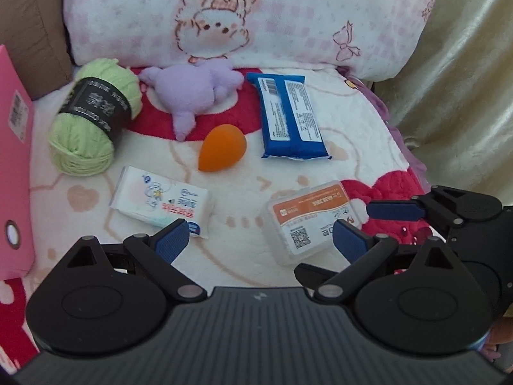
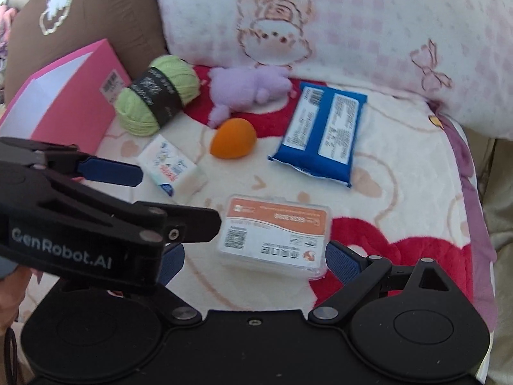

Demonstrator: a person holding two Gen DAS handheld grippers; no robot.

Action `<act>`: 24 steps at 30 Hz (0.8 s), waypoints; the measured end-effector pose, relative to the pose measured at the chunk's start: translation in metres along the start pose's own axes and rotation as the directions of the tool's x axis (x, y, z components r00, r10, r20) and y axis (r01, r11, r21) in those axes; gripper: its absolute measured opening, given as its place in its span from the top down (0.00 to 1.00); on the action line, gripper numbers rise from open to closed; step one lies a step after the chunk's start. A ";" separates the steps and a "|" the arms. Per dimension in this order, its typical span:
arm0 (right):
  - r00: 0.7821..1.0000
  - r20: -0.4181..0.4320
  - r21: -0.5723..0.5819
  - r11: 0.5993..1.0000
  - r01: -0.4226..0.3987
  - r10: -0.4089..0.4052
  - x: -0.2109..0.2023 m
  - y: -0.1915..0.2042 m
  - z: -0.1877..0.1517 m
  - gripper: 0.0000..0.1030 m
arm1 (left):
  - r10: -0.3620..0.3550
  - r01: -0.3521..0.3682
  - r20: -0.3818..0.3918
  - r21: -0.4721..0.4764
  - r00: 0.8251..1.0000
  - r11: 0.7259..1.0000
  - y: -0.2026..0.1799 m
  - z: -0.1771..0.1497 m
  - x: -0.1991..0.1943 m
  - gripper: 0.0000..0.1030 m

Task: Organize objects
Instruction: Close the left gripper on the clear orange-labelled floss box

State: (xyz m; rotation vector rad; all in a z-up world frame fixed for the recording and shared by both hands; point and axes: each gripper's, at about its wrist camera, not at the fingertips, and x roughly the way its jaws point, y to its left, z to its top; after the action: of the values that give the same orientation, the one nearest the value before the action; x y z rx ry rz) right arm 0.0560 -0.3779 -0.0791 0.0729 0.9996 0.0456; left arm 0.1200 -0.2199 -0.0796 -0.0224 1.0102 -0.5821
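I hold both grippers wide and empty over the blanket (image 1: 243, 266); nothing looks sorted yet. My right gripper (image 2: 253, 261) straddles the hard clear case (image 2: 272, 234), so next I judge a squeeze on its rigid sides. My left gripper (image 1: 259, 240) hovers between the case and the soft tissue pack (image 1: 162, 200). The pink box (image 2: 69, 102) stands open at left.

Black tongs (image 1: 261, 239) — ribbed blue pads (image 1: 173, 239), silver rivets, white "GenRobot.AI" lettering.

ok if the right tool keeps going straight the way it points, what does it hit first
Most likely the clear plastic box with the orange label, lying between and just ahead of the right tool's open fingers. Depth is hard to judge; it might pass over the box.
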 end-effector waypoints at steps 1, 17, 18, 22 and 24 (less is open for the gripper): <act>1.000 -0.005 0.007 1.000 0.004 -0.004 0.002 -0.002 -0.001 0.06 | -0.001 0.001 -0.008 -0.007 1.000 1.000 0.001 0.000 0.003 0.06; 0.997 -0.053 0.120 0.991 -0.055 0.062 0.028 -0.025 -0.004 0.06 | -0.139 0.123 -0.096 -0.156 0.986 0.980 0.016 -0.002 0.050 0.36; 0.996 -0.060 0.121 0.991 -0.051 0.059 0.031 -0.026 -0.005 0.06 | -0.145 0.129 -0.091 -0.162 0.985 0.978 0.017 -0.002 0.051 0.37; 0.997 -0.053 0.114 0.992 -0.054 0.061 0.034 -0.026 -0.006 0.08 | -0.175 0.158 -0.073 -0.193 0.982 0.968 0.022 -0.003 0.055 0.39; 0.997 -0.044 0.100 0.993 -0.060 0.065 0.034 -0.025 -0.007 0.11 | -0.179 0.161 -0.072 -0.201 0.981 0.966 0.023 -0.002 0.058 0.38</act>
State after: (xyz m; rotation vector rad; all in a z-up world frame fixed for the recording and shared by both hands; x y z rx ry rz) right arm 0.0688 -0.3998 -0.1133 0.1943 1.0464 0.0558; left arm 0.1512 -0.2273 -0.1331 -0.2603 1.1576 -0.6433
